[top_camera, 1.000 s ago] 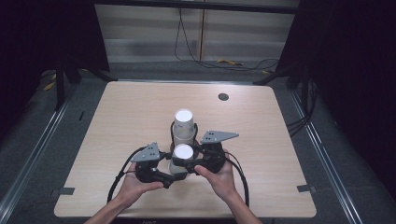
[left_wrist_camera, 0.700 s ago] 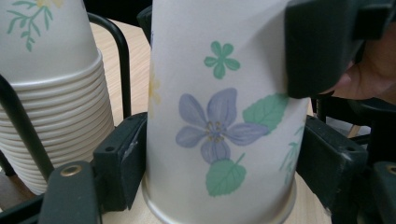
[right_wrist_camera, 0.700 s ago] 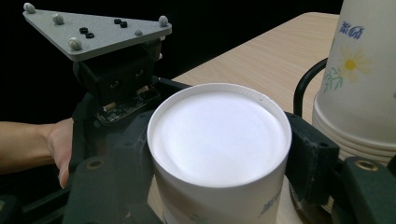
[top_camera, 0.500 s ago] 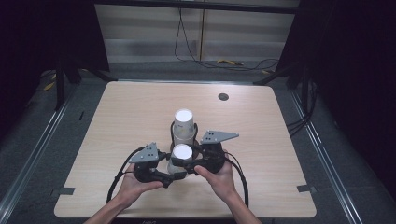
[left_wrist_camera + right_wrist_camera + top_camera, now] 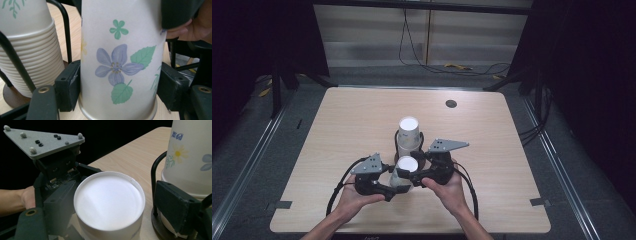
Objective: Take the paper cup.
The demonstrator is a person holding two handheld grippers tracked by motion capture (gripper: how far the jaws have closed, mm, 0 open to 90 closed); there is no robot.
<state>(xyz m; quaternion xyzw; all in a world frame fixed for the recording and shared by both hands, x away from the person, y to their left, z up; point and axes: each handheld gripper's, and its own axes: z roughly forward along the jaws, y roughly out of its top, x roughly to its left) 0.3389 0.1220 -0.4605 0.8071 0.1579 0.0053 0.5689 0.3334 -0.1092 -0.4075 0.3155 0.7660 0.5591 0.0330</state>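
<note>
A flowered paper cup stands upside down near the front edge of the table, just in front of a stack of cups in a wire holder. The left gripper has just been closing and now clasps the cup low on its sides. The right gripper (jaws just opened) straddles the cup's top, the pads apart from it.

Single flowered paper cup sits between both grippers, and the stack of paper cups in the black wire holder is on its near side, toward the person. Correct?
Not quite. The stack of paper cups in the black wire holder stands on the far side of the single flowered paper cup, away from the person, as the high view shows. The rest holds.
</note>
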